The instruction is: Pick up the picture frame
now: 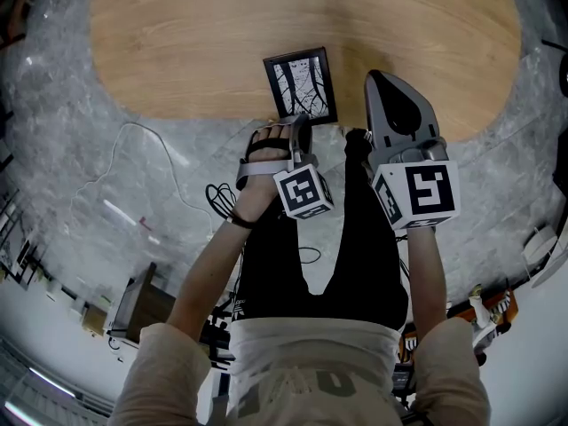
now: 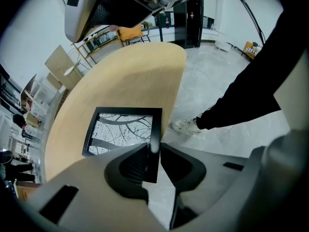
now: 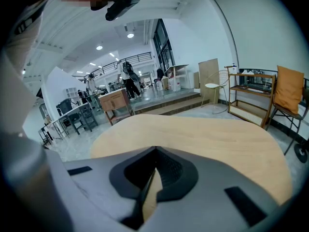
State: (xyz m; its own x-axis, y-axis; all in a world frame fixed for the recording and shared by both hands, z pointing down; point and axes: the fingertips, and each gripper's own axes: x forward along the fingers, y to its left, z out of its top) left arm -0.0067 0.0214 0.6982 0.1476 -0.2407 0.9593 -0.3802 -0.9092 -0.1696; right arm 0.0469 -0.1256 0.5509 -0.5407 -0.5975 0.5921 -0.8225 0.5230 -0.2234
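Note:
A black picture frame with a branch-pattern print lies flat at the near edge of the oval wooden table. My left gripper points steeply down at the frame's near end. In the left gripper view the frame has its near right edge between the two pads, and my left gripper is shut on it. My right gripper hovers over the table just right of the frame, apart from it. In the right gripper view its tips meet, with nothing between them.
The table edge runs just below the frame, with grey marble floor beyond it. Cables lie on the floor by the person's legs, and a shoe stands by the table. A shelf and chairs stand past the table's far side.

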